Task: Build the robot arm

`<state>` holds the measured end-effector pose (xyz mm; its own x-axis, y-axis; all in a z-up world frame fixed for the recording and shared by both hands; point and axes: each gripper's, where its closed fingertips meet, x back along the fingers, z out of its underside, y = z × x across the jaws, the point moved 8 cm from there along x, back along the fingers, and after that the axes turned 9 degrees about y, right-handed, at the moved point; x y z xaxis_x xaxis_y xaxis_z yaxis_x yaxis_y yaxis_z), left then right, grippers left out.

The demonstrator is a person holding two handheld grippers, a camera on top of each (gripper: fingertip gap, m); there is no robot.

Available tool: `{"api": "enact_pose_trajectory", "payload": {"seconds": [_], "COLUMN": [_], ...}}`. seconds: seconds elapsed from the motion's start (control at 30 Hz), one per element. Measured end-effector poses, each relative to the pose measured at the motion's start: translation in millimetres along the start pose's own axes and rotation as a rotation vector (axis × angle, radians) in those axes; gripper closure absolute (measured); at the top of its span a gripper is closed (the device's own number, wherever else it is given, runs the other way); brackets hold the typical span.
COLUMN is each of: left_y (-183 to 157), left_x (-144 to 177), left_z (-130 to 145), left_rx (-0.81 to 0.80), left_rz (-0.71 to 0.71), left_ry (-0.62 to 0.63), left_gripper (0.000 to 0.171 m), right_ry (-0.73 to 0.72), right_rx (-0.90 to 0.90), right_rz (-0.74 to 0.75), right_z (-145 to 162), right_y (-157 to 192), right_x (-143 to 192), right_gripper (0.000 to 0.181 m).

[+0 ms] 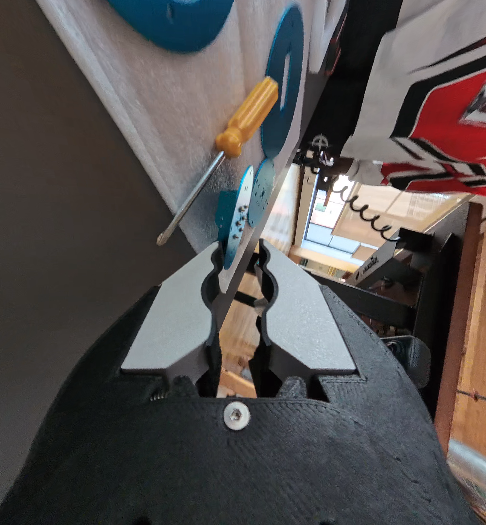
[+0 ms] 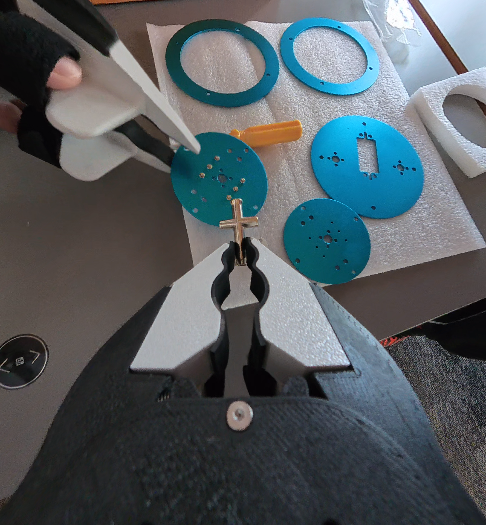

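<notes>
Gripping a small silver cross-shaped wrench [image 2: 238,224] by one arm between its fingertips, the right gripper [image 2: 239,250] held the tool upright over the front edge of a white foam sheet [image 2: 392,227] spread on the grey tabletop [image 2: 79,255]. The wrench's far arm pointed at a blue drilled disc [image 2: 219,179] studded with small brass-coloured screws, and whether the tip touched the disc could not be told. From the upper left, the left gripper [image 2: 185,149], held by a hand in a black fingerless glove [image 2: 23,71], was clenched on the far rim of that disc, which sat tilted and raised off the foam. In the left wrist view the same disc [image 1: 236,224] appeared edge-on at the fingertips of the left gripper [image 1: 239,250], its fingers standing somewhat apart around it. A yellow-handled screwdriver [image 2: 267,133] lay on the foam just behind the disc. Farther back lay two blue rings [image 2: 222,62], and to the right a larger blue plate with a rectangular cutout [image 2: 367,167] and a second drilled disc [image 2: 326,241]. A white foam block with a hole [image 2: 463,122] sat beside the sheet.
</notes>
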<state>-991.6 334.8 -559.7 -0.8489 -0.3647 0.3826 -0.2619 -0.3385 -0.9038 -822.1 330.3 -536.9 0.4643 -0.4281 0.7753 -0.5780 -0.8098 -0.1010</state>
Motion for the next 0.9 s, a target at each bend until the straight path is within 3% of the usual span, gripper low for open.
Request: {"api": "enact_pose_trajectory", "payload": {"seconds": [0.07,0.17,0.37,0.43,0.5,0.57,0.67,0.8,0.9], "left_y": [0.0,0.5,-10.8,-1.7,4.8,4.2,5.7,-19.6,-50.1], "left_x": [-3.9,-4.8,-16.5,-21.5,-21.2,-12.9,15.9,39.2,34.7], "left_z": [1.2,1.9,7.3,5.0,3.2,6.5,23.5,39.0,24.4], "left_rx": [-0.006,-0.057,-0.133,-0.109,-0.069,-0.035,-0.070,-0.345,-0.668], "left_rz": [0.001,-0.020,0.051,0.001,-0.006,0.018,-0.050,0.034,0.011], "left_ry": [0.019,0.003,0.050,0.037,0.022,0.002,-0.047,-0.027,0.032], "left_gripper": [0.149,0.171,0.171,0.171,0.165,0.140,0.140,0.160,0.150], "right_ry": [-0.006,-0.024,-0.020,-0.018,-0.008,-0.009,-0.023,-0.055,-0.136], "right_rx": [0.005,0.023,0.039,0.024,0.012,0.020,0.066,0.251,0.402], "right_rz": [0.022,0.032,0.046,0.051,0.055,0.061,0.063,0.057,0.075], "right_z": [-0.7,-2.3,4.7,7.9,10.9,11.4,7.4,-2.6,-11.3], "right_y": [-1.8,-2.9,-7.1,-9.5,-11.6,-12.0,-8.9,-5.8,-13.0], "right_x": [3.3,6.2,9.3,11.4,13.0,16.0,21.2,18.3,11.7], "right_gripper": [0.174,0.174,0.174,0.174,0.174,0.174,0.174,0.174,0.174]}}
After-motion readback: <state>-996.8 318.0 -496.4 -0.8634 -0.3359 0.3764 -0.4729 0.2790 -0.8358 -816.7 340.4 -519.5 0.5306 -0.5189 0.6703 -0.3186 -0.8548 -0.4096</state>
